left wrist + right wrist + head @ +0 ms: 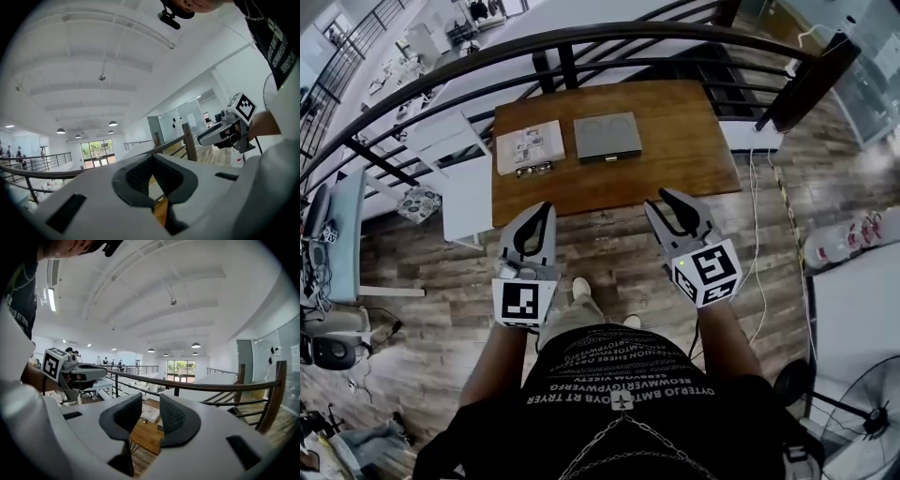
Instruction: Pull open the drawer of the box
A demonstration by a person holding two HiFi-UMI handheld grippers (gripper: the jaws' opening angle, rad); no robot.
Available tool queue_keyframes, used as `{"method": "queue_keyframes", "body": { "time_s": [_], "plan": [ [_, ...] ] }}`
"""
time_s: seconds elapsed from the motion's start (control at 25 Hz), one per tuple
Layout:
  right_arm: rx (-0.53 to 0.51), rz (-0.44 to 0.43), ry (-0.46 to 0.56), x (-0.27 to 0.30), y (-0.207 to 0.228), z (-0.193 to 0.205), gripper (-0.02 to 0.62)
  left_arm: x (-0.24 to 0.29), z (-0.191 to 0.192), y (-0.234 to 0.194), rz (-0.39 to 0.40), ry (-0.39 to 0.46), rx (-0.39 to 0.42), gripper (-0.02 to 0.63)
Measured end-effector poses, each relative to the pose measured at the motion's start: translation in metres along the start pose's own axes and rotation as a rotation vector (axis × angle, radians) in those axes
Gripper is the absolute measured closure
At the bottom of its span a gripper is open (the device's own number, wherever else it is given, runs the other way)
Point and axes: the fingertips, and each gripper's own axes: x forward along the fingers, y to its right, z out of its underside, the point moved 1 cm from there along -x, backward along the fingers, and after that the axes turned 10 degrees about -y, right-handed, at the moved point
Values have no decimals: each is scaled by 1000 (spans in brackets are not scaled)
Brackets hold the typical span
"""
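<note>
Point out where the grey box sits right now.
In the head view, the grey box lies flat near the middle of the wooden table, just right of the white box, with the eyeglasses lower left of it in the picture.

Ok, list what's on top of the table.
A white box, a grey box and glasses lie on the table. What the boxes cover, and their insides, cannot be seen.
</note>
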Motion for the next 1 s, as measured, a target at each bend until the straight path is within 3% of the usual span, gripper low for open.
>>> {"method": "queue_keyframes", "body": {
  "time_s": [0.6, 1.0],
  "plan": [
    [-12, 39, -43, 85, 2, -32, 481, 62, 12, -76, 66, 9, -31, 600],
    [-5, 86, -53, 125, 14, -47, 482, 102, 18, -101, 161, 5, -22, 600]
  ]
}}
